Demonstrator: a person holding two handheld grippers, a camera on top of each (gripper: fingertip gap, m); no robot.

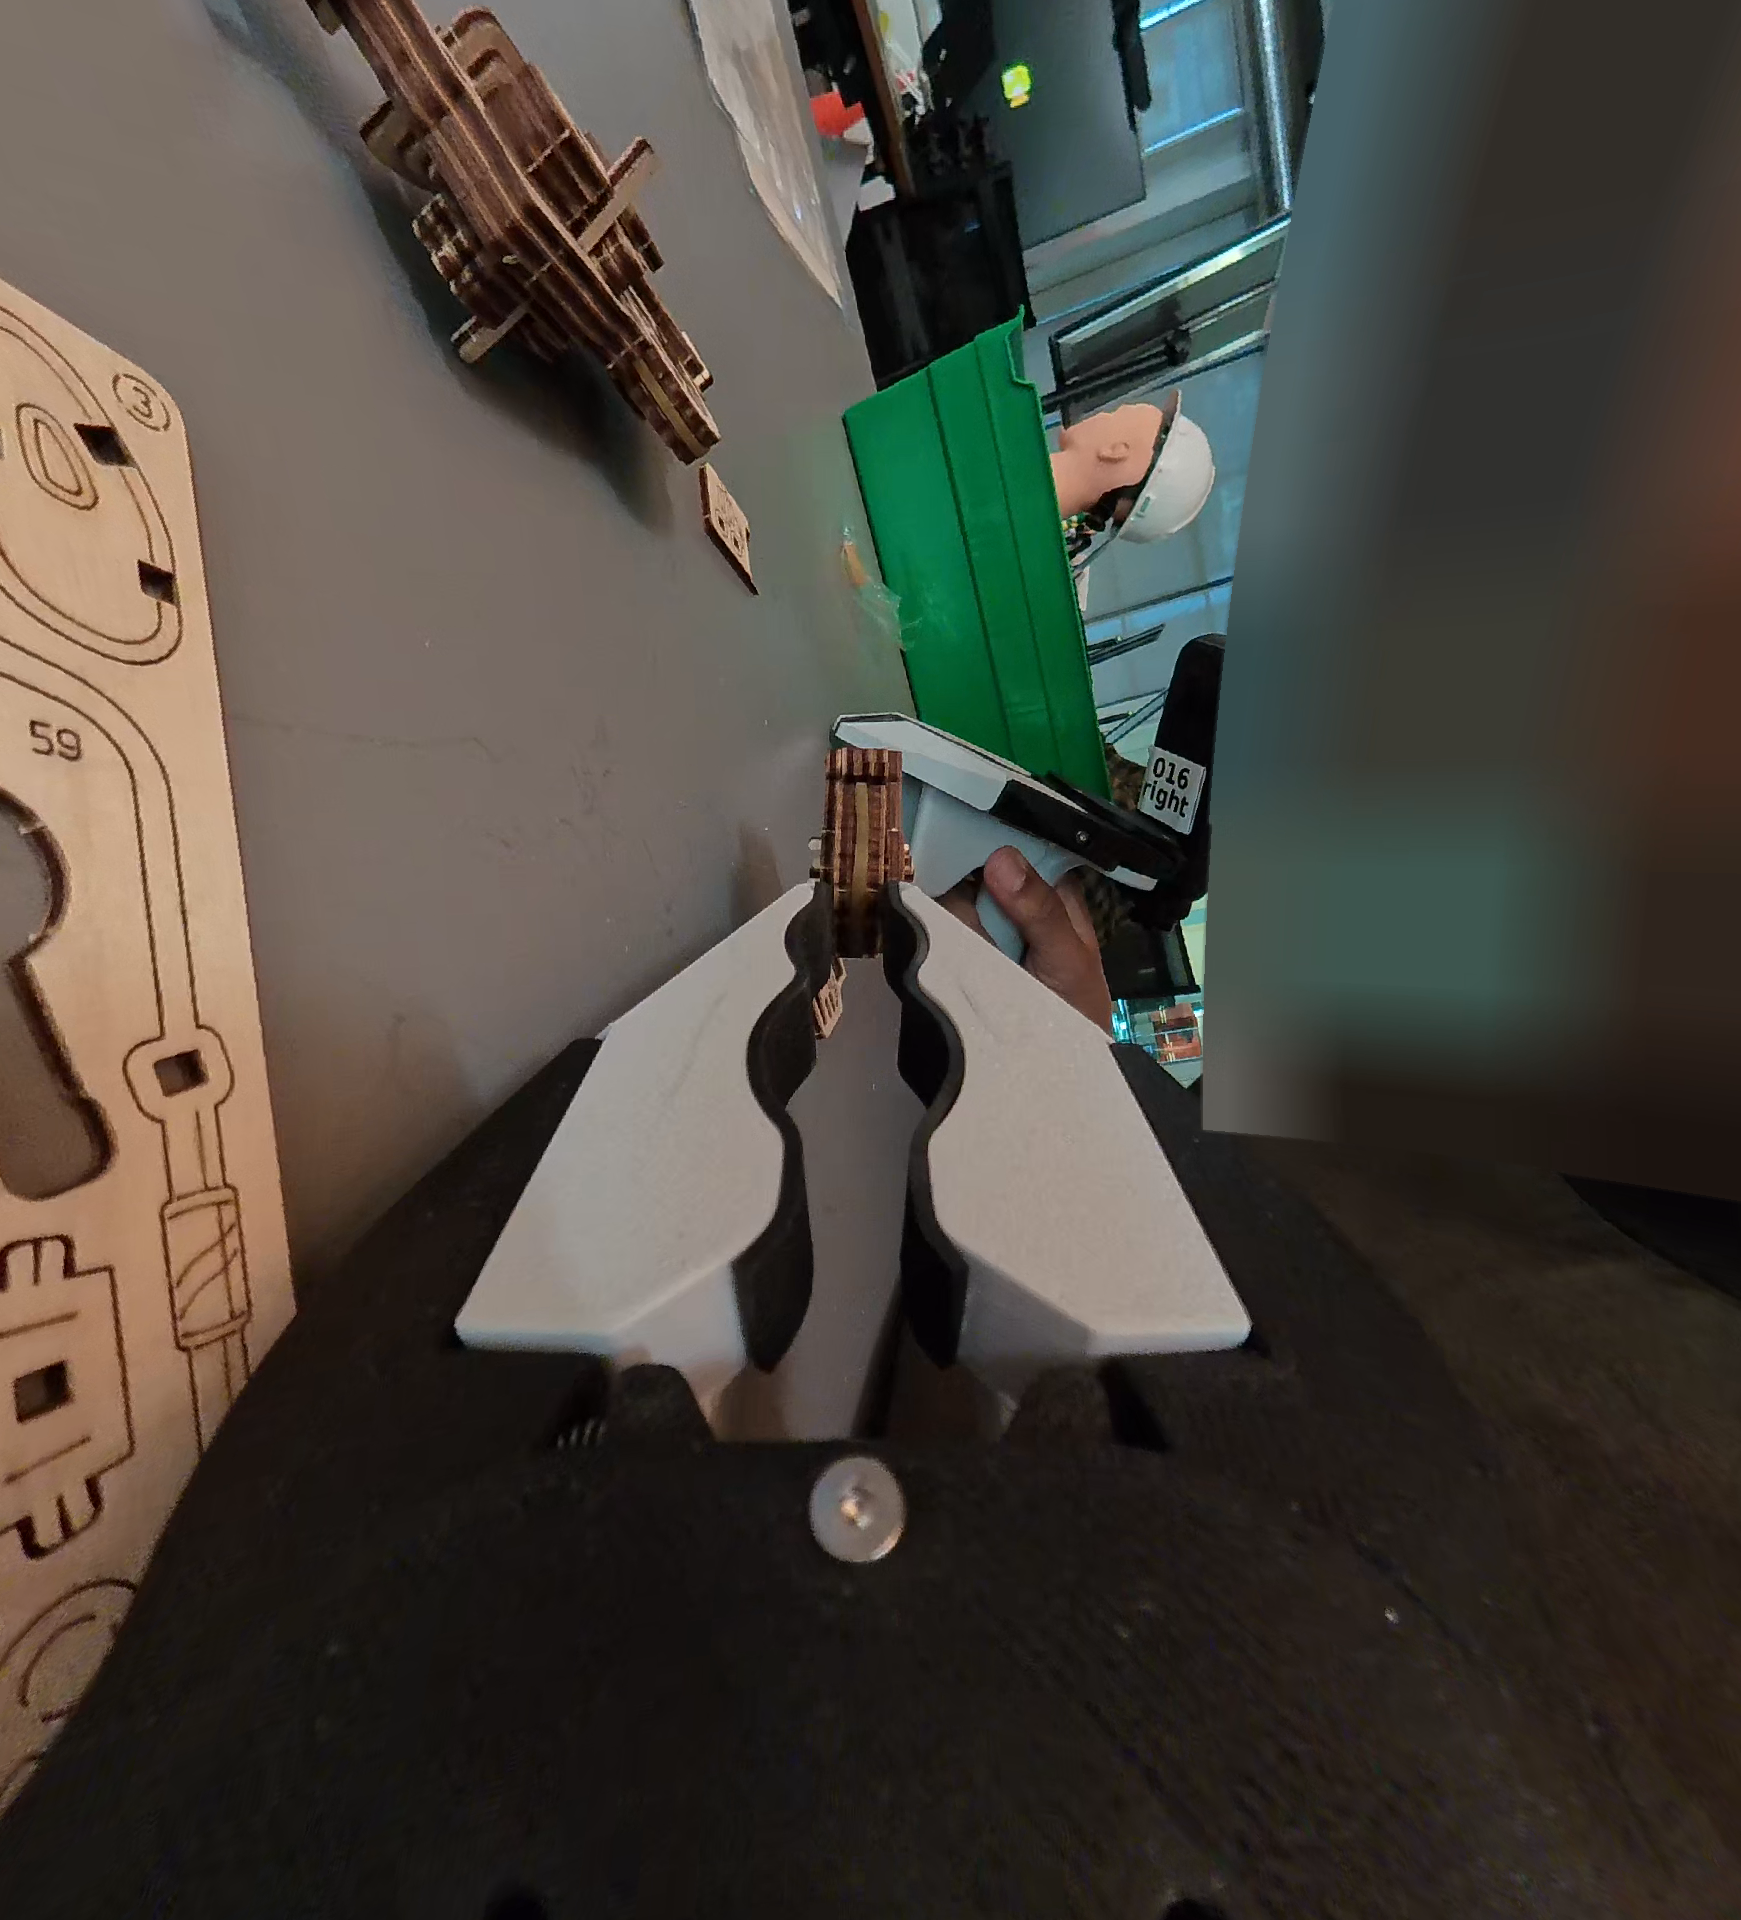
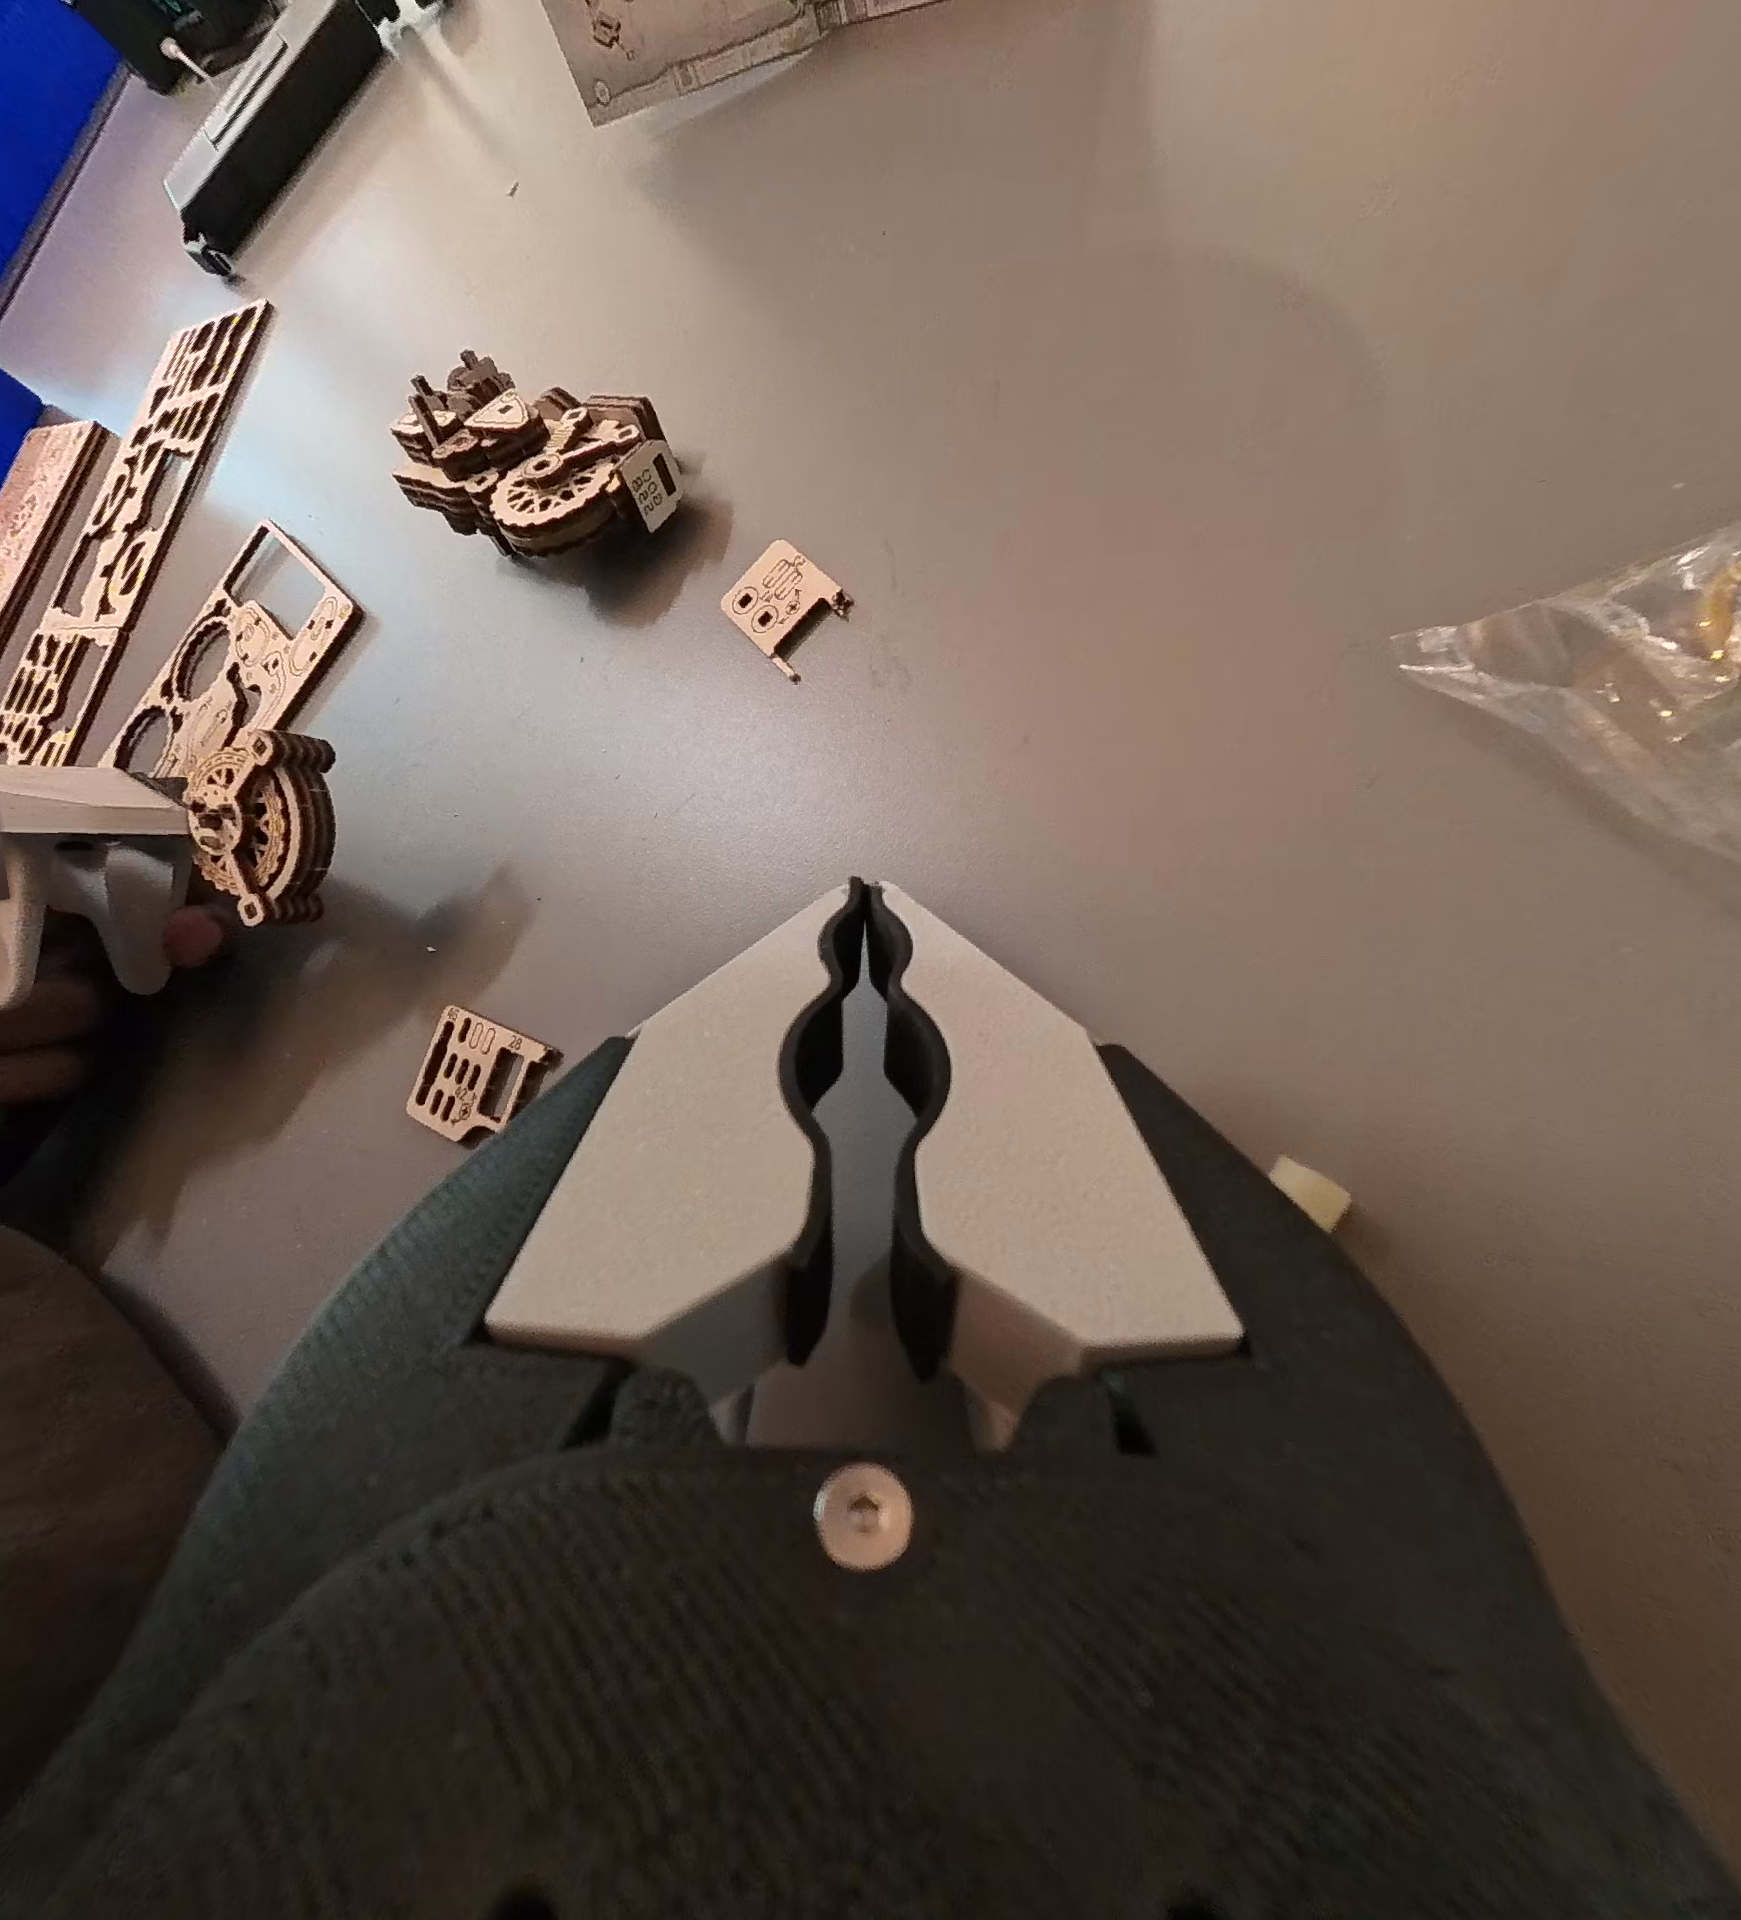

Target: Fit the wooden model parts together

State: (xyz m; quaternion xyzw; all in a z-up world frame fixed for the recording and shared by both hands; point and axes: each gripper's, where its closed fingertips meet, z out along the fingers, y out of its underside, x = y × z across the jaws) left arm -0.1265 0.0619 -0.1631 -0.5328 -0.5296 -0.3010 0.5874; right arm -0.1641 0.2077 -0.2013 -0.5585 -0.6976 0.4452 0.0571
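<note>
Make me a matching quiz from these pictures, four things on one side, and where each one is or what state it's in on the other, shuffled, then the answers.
Things:
1. Left claw
2. Right claw
3. Plastic bag
4. Half-built model

States:
A. Lying at the table's right edge in the right wrist view
B. Shut on a wheel
C. Shut, holding nothing
D. Resting on the table beyond the small loose panel

Pairs: 1-B, 2-C, 3-A, 4-D

The wheel shows best in the right wrist view, the panel just in front of the model.
</note>
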